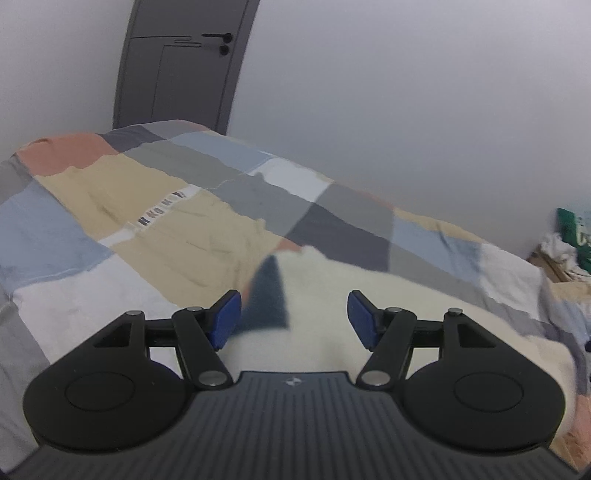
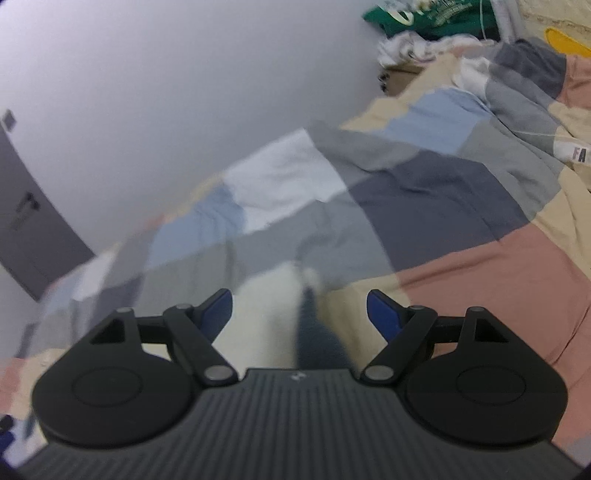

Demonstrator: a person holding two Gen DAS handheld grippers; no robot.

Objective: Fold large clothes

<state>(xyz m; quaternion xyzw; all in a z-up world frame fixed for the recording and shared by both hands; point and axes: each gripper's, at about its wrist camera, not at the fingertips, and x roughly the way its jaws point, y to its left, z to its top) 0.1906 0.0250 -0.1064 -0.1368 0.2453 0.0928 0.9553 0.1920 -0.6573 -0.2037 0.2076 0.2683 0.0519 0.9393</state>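
Left gripper (image 1: 294,320): hovering low over the cream garment (image 1: 332,295), blue pads (image 1: 224,319) spreading wide, gripping nothing; apparently sitting clear after a fold.
Cream garment: lying on the patchwork bedspread (image 1: 155,192), dark navy panel (image 1: 267,295) showing just beyond the left pad; seemingly resting flat for the next fold.
Grey door (image 1: 181,62): standing behind the bed's far end.
Right gripper (image 2: 299,314): tilting over the same garment's cream-and-navy edge (image 2: 266,314), pads (image 2: 384,314) standing wide apart, pinching nothing.
Green clothing (image 2: 424,14): piling up at the far corner, probably awaiting a turn.
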